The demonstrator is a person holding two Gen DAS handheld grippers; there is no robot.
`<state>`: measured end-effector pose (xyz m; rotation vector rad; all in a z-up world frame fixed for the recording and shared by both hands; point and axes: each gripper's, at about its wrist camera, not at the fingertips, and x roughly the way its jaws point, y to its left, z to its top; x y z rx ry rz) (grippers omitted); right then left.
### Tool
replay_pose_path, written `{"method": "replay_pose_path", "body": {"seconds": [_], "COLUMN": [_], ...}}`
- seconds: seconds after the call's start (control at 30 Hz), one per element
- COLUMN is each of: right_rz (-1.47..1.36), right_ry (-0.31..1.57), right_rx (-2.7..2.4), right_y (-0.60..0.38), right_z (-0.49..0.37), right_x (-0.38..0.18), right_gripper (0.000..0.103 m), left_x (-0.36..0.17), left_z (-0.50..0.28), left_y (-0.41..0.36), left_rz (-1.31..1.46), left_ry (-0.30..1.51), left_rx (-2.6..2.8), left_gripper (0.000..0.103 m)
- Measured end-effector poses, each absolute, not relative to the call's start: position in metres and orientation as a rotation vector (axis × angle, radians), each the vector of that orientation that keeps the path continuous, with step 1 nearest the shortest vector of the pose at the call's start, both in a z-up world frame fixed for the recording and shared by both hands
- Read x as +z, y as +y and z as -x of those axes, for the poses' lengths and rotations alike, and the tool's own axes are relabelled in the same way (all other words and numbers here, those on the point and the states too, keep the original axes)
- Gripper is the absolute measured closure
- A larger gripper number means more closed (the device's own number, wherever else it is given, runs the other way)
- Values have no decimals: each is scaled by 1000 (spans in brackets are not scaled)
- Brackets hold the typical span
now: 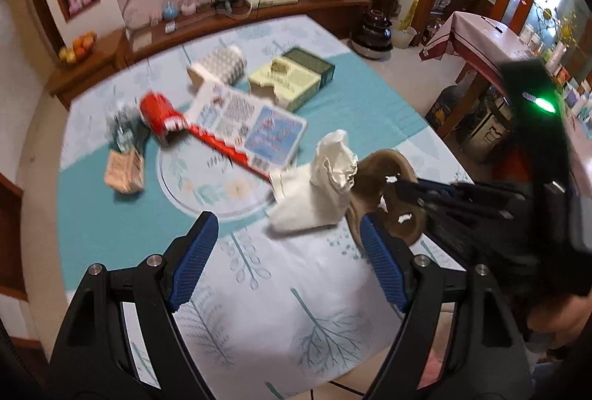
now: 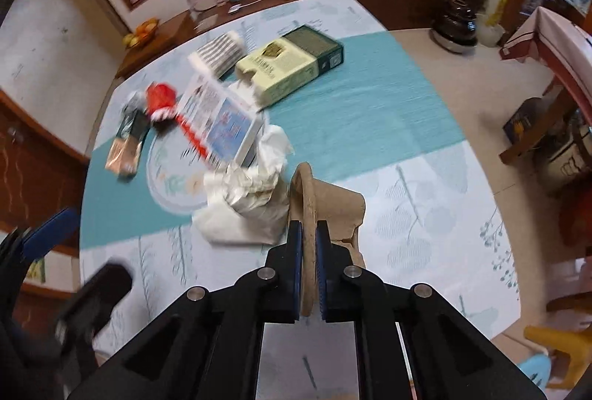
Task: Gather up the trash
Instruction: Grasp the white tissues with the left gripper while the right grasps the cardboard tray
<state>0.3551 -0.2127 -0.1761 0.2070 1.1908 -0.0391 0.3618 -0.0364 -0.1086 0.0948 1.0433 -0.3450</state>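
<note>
table (image 1: 111, 226) under a teal and pale leaf-print cloth, bearing assorted trash. item one: brown moulded-pulp cardboard piece (image 2: 333, 211), standing on edge at the near side of the cloth, clamped between the blue pads of the right gripper (image 2: 308, 233); its fingers are clenched on the rim of the piece. item two: crumpled white paper wad (image 2: 248, 204), touching the cardboard piece at its 9 o'clock. item three: flat printed carton with a blue panel and red edge strip (image 1: 251, 126), just beyond the wad at 11 o'clock. item four: red crumpled wrapper (image 1: 159, 111), at 9 o'clock of the carton. item five: small tan and dark packet (image 1: 124, 167), nearer the left edge of the table. item six: cream and dark green box (image 1: 292, 78), at 12 o'clock, far side. item seven: patterned white box (image 1: 218, 67), beside it at 10 o'clock. left gripper (image 1: 288, 252): fingers released and spread wide, nothing between them, hovering over the cloth near the wad.
</note>
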Motion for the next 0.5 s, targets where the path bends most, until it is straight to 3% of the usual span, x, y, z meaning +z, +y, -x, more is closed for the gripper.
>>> {"method": "replay_pose_path", "body": {"seconds": [0.5], "right_rz": [-362], "right_ry": [1158], "right_rx": [-75], "right_y": [-263], "right_z": [-294], "right_x": [-177], "right_gripper": [96], "left_x": [-158], "left_z": [-396], "left_y": [-90], "left_rz": [-176], "left_ry": [1112], "left_rx": [-355], "left_gripper": [26]}}
